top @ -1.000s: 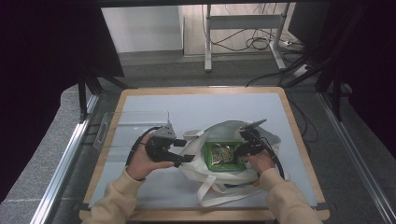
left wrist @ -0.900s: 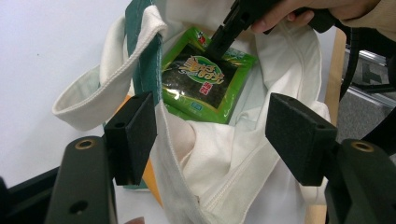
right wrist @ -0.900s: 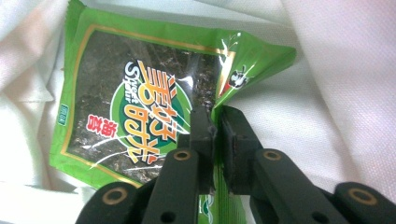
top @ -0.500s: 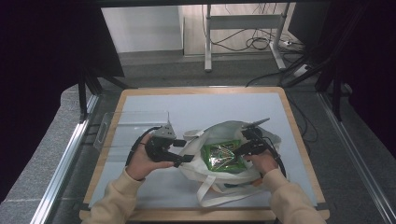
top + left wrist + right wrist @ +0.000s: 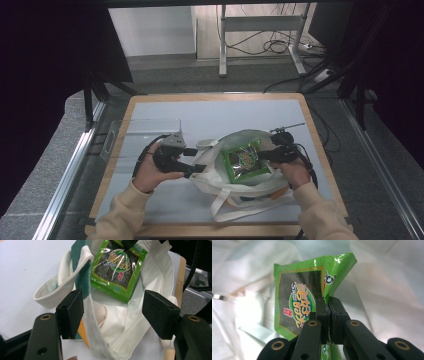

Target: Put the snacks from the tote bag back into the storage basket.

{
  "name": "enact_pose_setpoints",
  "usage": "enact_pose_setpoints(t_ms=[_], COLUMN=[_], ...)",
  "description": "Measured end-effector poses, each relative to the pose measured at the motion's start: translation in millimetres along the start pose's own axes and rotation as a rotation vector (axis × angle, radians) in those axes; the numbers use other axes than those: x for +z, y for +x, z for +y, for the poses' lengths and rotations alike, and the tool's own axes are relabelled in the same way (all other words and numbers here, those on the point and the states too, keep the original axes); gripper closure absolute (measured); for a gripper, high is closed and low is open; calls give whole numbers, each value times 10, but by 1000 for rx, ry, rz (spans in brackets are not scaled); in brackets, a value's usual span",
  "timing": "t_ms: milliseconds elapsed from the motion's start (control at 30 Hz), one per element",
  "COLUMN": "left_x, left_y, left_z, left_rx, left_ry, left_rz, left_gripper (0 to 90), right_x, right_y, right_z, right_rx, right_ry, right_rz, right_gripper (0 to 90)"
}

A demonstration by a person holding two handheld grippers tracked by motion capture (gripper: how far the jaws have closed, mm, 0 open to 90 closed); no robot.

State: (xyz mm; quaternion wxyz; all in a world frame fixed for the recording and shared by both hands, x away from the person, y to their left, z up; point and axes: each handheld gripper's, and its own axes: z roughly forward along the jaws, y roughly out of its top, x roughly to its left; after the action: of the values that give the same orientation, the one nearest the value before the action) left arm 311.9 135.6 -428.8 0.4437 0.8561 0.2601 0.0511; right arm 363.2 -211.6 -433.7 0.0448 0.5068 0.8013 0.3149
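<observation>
In the high view, the right gripper (image 5: 264, 154) has its jaws pinched on the edge of the green packet (image 5: 245, 161), and where the packet lay flat inside the white bag (image 5: 235, 187) a second ago, it now stands tilted up with its near edge raised off the cloth. The jaws finished closing within that second, so this reads as the packet just gripped and starting to come out of the bag. The left gripper (image 5: 197, 169) sits at the bag's left rim as before, and the bag itself has kept its place on the surface (image 5: 165, 120). In the left gripper view, the two pads (image 5: 72, 312) stand spread wide with the bag's rim and a strap running between them; the left pad lies against the cloth, yet the right one stands clear, so I cannot call it a real grip, more a prop holding the mouth open. The packet (image 5: 117, 267) shows beyond, over the bag's lining. In the right gripper view, the jaws are pressed together on the packet's (image 5: 299, 302) side seam, the wrapper creased where they bite, white cloth (image 5: 387, 277) behind it. My judgement: the packet is secured and lifting can go on, provided the thin seam does not slip.
</observation>
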Motion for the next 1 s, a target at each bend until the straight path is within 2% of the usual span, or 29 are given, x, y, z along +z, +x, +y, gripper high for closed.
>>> enact_pose_setpoints(t_ms=[67,433,733,1000], left_x=[-17,-24,-70,-103], left_y=[-4,-1,5,-3], left_z=[7,6,2,6], left_rx=[2,7,5,2], left_ry=[-5,-5,-15,-23], left_rz=[2,1,7,15], left_gripper=[338,336,335,335], right_x=[-74,-365,-501,-546], right_y=[-9,29,74,78], right_z=[2,-5,34,26], right_rx=[-11,-88,-141,-182], right_ry=[-20,-95,-142,-164], right_rz=[20,29,47,59], right_gripper=[864,864,864,864])
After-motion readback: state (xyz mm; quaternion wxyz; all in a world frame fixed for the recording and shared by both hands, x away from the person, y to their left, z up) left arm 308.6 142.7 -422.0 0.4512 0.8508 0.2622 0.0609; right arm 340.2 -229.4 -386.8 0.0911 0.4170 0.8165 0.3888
